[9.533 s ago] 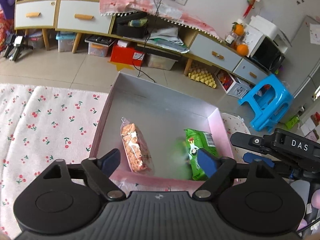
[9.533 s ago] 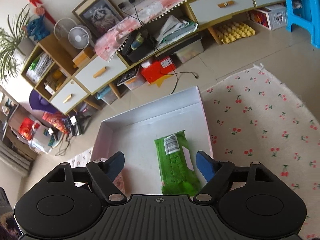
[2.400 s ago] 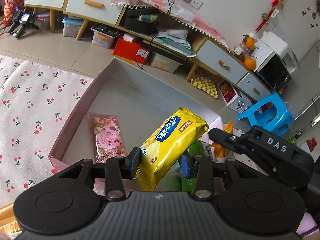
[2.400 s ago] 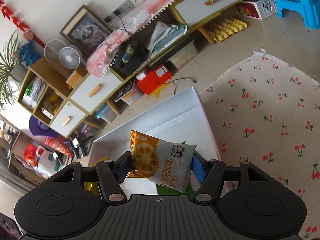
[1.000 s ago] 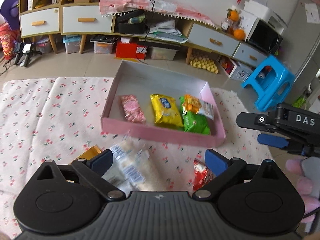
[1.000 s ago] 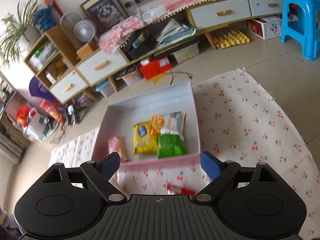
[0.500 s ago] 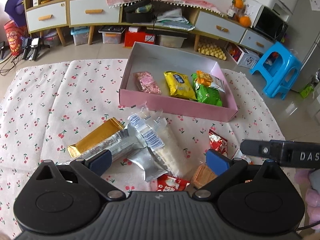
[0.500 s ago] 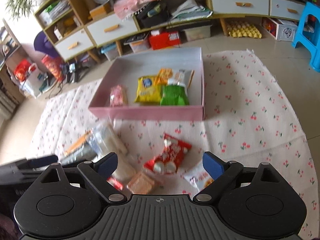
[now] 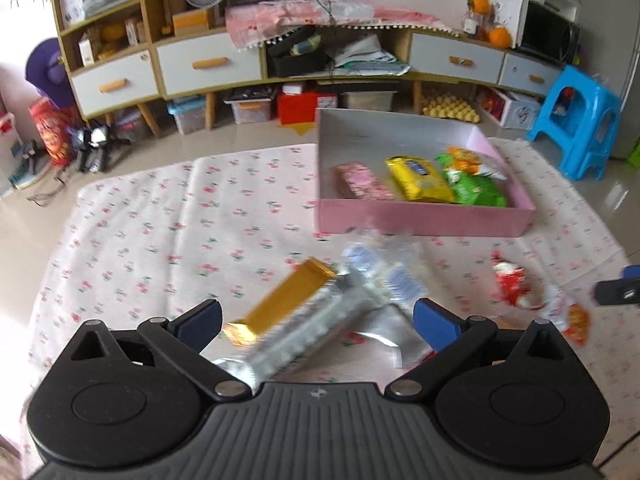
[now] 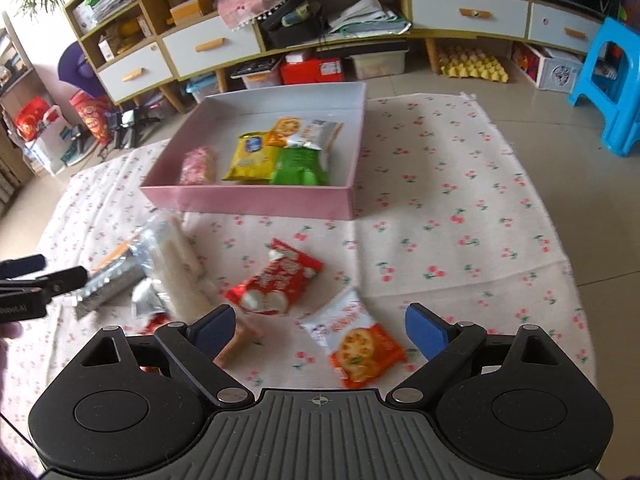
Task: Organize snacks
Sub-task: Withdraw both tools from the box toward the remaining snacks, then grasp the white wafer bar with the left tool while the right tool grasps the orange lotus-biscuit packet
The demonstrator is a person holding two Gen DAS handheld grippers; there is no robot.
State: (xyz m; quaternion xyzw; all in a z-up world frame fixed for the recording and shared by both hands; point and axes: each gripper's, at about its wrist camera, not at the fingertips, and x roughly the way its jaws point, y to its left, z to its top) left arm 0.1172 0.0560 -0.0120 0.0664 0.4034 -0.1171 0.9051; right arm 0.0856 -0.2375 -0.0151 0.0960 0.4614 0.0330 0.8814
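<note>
Left tool (image 9: 316,322), fingers spread wide and holding nothing, hovers above a silver pack (image 9: 304,336) and a gold pack (image 9: 280,300) lying on the cherry-print cloth (image 9: 160,232). Right tool (image 10: 318,330), likewise wide apart and empty, hovers above an orange cracker pack (image 10: 358,344); a red pack (image 10: 276,282) lies just beyond it, and a clear pack of pale wafers (image 10: 180,264) lies to the left. Pink box (image 10: 256,200) sits farther back on the cloth and contains a pink bar (image 10: 198,166), a yellow pack (image 10: 252,156), a green pack (image 10: 300,166) and an orange-and-white pack (image 10: 306,132) resting partly on the green one. Behind stand a low cabinet (image 9: 208,68) and a blue stool (image 9: 576,120). Both views are motion-blurred.
</note>
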